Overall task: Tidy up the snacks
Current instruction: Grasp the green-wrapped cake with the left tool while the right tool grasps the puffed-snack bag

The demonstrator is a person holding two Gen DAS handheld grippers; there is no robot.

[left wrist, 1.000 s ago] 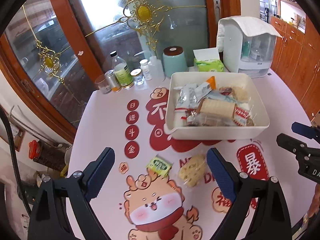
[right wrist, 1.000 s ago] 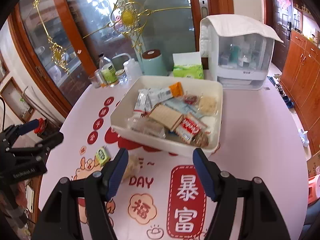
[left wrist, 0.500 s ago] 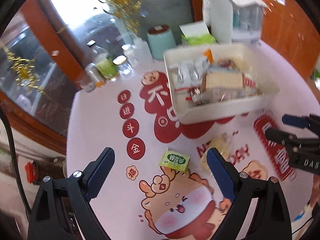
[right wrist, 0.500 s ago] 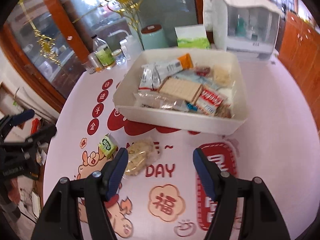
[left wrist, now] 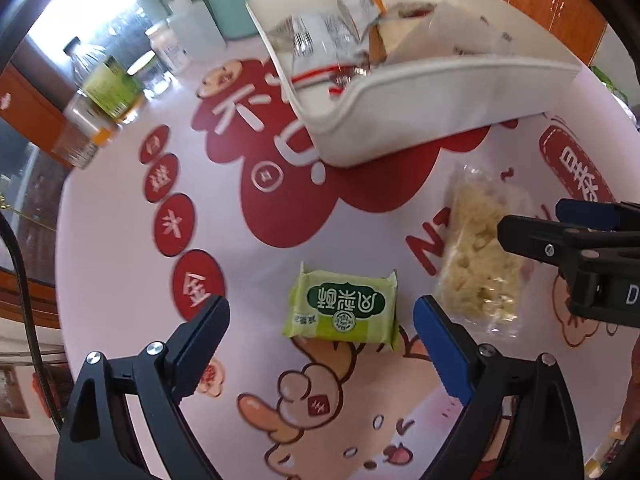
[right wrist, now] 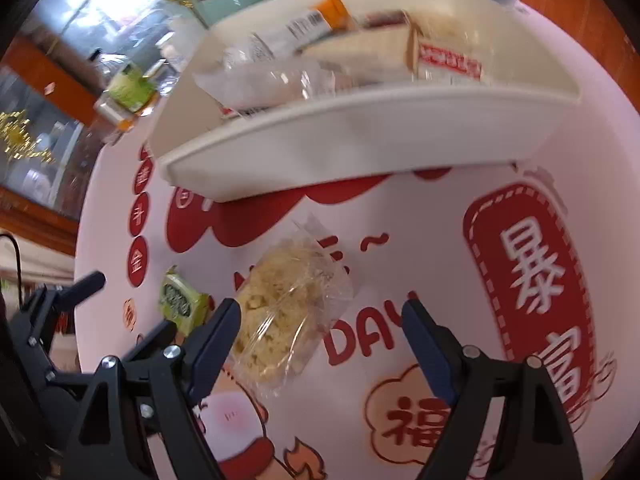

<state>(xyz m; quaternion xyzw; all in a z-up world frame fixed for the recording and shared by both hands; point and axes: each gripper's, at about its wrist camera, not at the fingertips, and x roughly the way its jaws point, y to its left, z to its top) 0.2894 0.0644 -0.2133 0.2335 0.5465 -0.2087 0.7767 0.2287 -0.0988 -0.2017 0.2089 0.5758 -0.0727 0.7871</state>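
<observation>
On a pink festive tablecloth [left wrist: 120, 280], just before the white snack bin [left wrist: 420, 112], the wide-open left gripper [left wrist: 320, 320] straddles a light, crushable green pastry packet [left wrist: 344, 306], best pinched across its flat sides, while the right gripper [right wrist: 320, 320], jaws opening, frames a crinkly clear-wrapped crumbly cake [right wrist: 288, 304].

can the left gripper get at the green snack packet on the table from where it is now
Probably yes: the left gripper is open, the green packet lies flat just ahead between its fingers, and nothing covers it. The clear-wrapped snack lies apart, to the side.

Two snack packets [left wrist: 344, 306] [left wrist: 480, 256] lie before the tray [left wrist: 420, 108].
</observation>
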